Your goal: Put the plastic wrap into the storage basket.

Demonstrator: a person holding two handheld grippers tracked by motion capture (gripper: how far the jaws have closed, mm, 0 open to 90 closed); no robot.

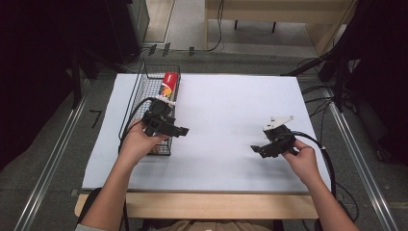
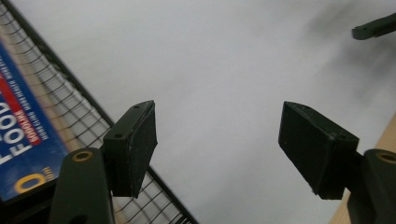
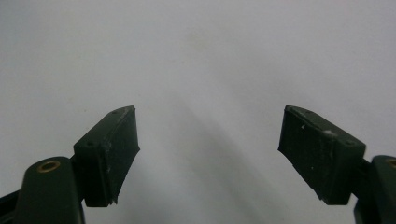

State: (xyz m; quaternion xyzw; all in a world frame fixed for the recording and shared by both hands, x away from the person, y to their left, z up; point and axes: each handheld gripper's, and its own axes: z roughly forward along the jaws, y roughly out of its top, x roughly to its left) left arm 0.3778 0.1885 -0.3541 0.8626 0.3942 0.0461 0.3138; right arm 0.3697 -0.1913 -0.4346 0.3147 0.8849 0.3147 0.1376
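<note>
Two black hand-held grippers hang over a white table sheet, jaws spread wide and holding nothing. Left gripper hovers at nine o'clock, beside the black wire basket, which holds a red-and-blue food packet. Right gripper sits at four o'clock, well apart, touching nothing.

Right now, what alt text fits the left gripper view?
The left gripper, open with nothing between its black jaws, points at bare white table. A wire basket at left holds a blue printed package; another gripper's tip shows top right.
</note>
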